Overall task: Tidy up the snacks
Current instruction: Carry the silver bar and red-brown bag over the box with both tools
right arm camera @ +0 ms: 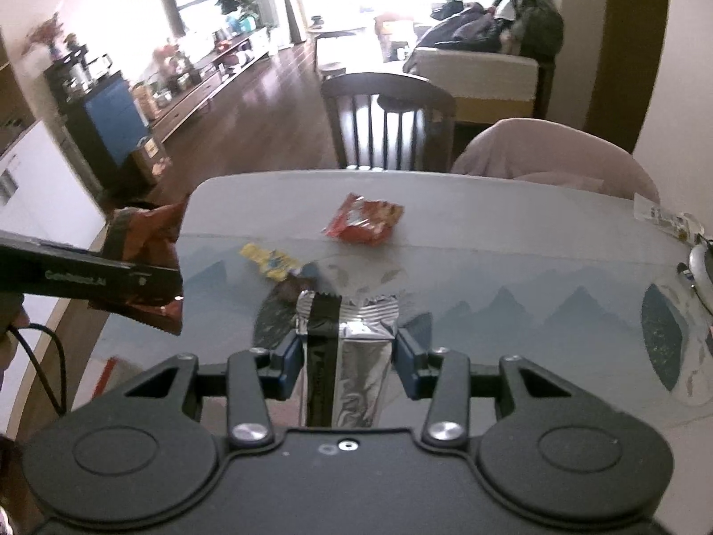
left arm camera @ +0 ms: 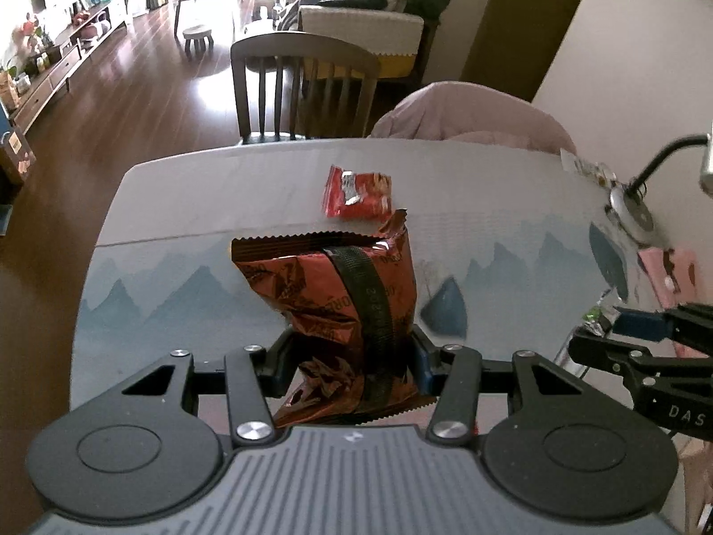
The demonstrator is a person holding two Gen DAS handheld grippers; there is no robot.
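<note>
- Left gripper (left arm camera: 352, 363): my jaws are part-way closed and clamped on one dark red snack bag (left arm camera: 343, 307). I grip it low across its crumpled middle, so the serrated top edge stands upright, clear of the counter (left arm camera: 178, 205) and easy to carry off.
- Right gripper (right arm camera: 350, 359): my jaws are drawn in narrower and pinch one silver packet (right arm camera: 356, 356) with a black stripe. It is held on end, its folded top toward the red packet, also clear of the counter.
- Landmark: one small red packet (right arm camera: 364, 219) lies flat near the middle of the counter, not yet collected.
- One yellow packet (right arm camera: 269, 261) lies on my side of the red packet, a little to the left in the right wrist view, loose on the counter.
- One dark brown wrapper (right arm camera: 296, 285) sits just beside the yellow packet, partly hidden behind the silver packet; I cannot tell what it is.
- Count of snacks: five in all, two held, three lying.
- Two chairs stand beyond the red packet at the far edge: one slatted wooden chair (left arm camera: 303, 84), one with a pink cover (left arm camera: 472, 111).
- Judgement: both bags seem lifted together for one trip; no bin or tray for sorting shows.
</note>
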